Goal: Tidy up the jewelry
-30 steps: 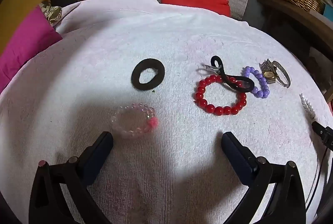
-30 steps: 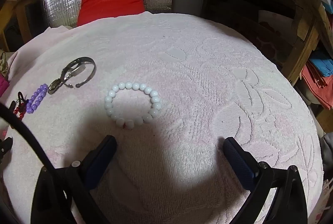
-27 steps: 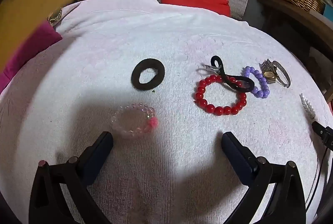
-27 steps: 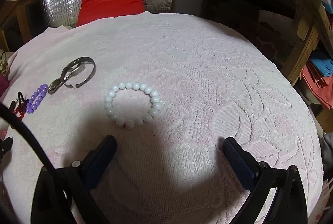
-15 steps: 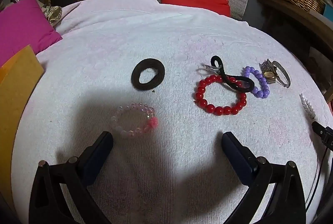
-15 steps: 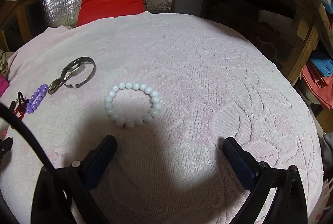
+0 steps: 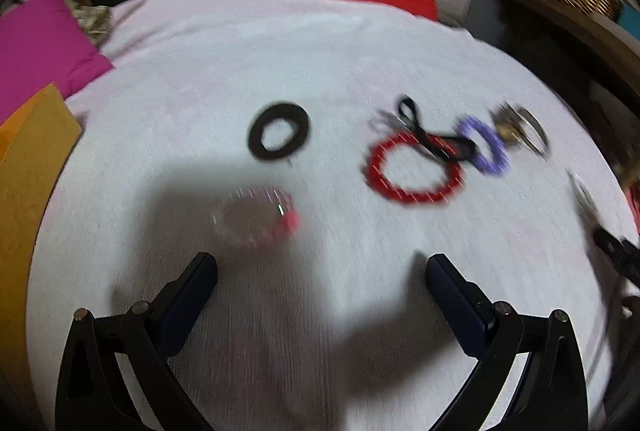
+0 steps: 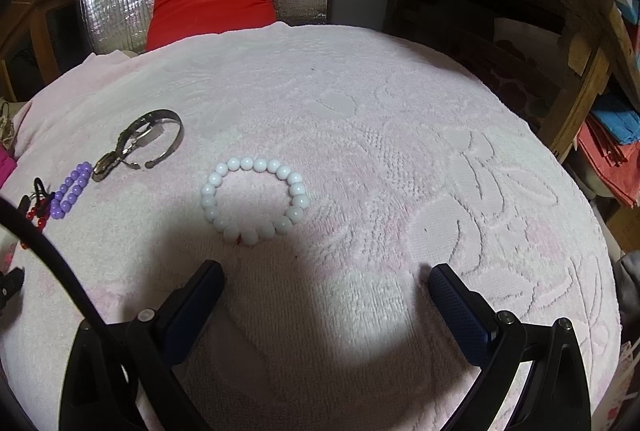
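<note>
Across the pale pink towel (image 8: 400, 135) that covers the whole work surface, the jewelry lies spread flat in a loose row, each piece apart enough to be picked singly, which suits sorting. Its far edge meets a red cushion (image 8: 216, 3) against silver foil, the right edge drops off toward wooden shelving, and on the left a magenta cushion (image 7: 36, 43) and an orange board (image 7: 28, 167) border it. The widest bare stretch is the right half of the towel, seen from the right wrist, so that looks like the easiest room to lay things out.

Both tools hover empty, jaws spread wide. The left gripper (image 7: 320, 271) sits just short of the clear pink bracelet (image 7: 256, 219), likely its next pick; this view is smeared by motion. The right gripper (image 8: 326, 277) faces the white bead bracelet (image 8: 256, 199), which lies alone.

Farther off are the black hair tie (image 7: 279, 135) and the red bead bracelet (image 7: 414, 169), with a black looped band (image 7: 424, 135) lying over it; that overlap may snag. Just beside sit the purple bead bracelet (image 8: 72, 189) and the metal watch (image 8: 148, 141)
</note>
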Tool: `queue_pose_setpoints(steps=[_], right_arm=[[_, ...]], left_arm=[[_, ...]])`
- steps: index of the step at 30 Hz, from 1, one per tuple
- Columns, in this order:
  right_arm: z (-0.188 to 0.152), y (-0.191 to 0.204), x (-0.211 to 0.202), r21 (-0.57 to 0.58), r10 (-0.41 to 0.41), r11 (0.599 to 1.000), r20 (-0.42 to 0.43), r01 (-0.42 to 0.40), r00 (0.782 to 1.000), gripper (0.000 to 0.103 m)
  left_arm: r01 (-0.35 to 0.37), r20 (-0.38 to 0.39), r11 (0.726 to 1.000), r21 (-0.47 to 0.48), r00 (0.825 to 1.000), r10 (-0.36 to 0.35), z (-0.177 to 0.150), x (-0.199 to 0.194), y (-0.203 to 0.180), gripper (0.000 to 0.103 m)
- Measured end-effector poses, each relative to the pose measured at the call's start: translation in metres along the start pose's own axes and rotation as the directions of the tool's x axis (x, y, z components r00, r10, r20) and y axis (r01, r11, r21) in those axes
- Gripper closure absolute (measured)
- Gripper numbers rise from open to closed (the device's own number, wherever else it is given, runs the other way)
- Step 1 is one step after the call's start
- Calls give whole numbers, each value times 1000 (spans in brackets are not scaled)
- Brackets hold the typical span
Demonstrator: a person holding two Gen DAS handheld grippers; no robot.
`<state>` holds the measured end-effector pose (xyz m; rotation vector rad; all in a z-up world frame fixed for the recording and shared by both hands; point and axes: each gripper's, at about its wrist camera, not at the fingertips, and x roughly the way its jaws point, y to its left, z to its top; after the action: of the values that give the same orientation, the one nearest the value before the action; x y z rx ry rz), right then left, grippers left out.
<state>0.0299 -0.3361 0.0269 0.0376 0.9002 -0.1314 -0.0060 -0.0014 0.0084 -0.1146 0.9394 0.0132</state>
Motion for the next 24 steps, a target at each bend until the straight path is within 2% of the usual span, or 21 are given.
queue_pose_setpoints(steps=[2, 4, 6, 7, 9, 11, 12, 14, 16, 18, 19, 22, 24], right_arm=[[0, 0, -6, 2, 21, 1000, -52, -21, 998, 0], [-1, -4, -10, -13, 44, 999, -119, -46, 992, 0], [-5, -8, -22, -1, 53, 999, -181, -54, 982, 0], [-7, -8, -32, 9, 55, 999, -180, -54, 982, 0], [-11, -10, -56, 6, 48, 999, -131, -48, 990, 0], [-11, 2, -95, -62, 29, 998, -25, -30, 999, 0], [-11, 8, -112, -89, 32, 996, 23, -30, 999, 0], [-11, 20, -154, -120, 56, 992, 151, -38, 987, 0], [-19, 30, -185, -126, 102, 989, 238, -73, 966, 0], [-28, 41, -209, -137, 157, 983, 273, -123, 949, 0], [-33, 46, -218, -128, 176, 981, 277, -145, 945, 0], [-43, 52, -226, -111, 209, 976, 256, -186, 944, 0], [-45, 63, -226, -121, 193, 979, 247, -167, 950, 0]], left_arm=[[17, -51, 1000, 17, 999, -17, -3, -8, -2, 0], [5, -97, 1000, 13, 995, -4, -5, -25, 0, 0], [-47, -70, 999, -7, 996, 46, -7, -47, 5, 0], [-118, -23, 993, -18, 993, 117, -7, -66, 9, 0], [-189, 38, 981, -36, 981, 191, -8, -94, 11, 0], [-199, 123, 979, -44, 971, 203, -7, -131, 13, 0], [-208, 176, 977, -44, 961, 213, -8, -148, 13, 0], [-228, 271, 973, -42, 935, 230, -10, -174, 12, 0], [-212, 350, 977, -13, 915, 203, -18, -197, 9, 0], [-195, 353, 981, -1, 917, 183, -18, -200, 11, 0], [-178, 337, 984, -9, 926, 171, -19, -199, 14, 0], [-127, 313, 991, -36, 940, 131, -24, -193, 24, 0], [-141, 319, 989, -48, 936, 149, -26, -189, 26, 0]])
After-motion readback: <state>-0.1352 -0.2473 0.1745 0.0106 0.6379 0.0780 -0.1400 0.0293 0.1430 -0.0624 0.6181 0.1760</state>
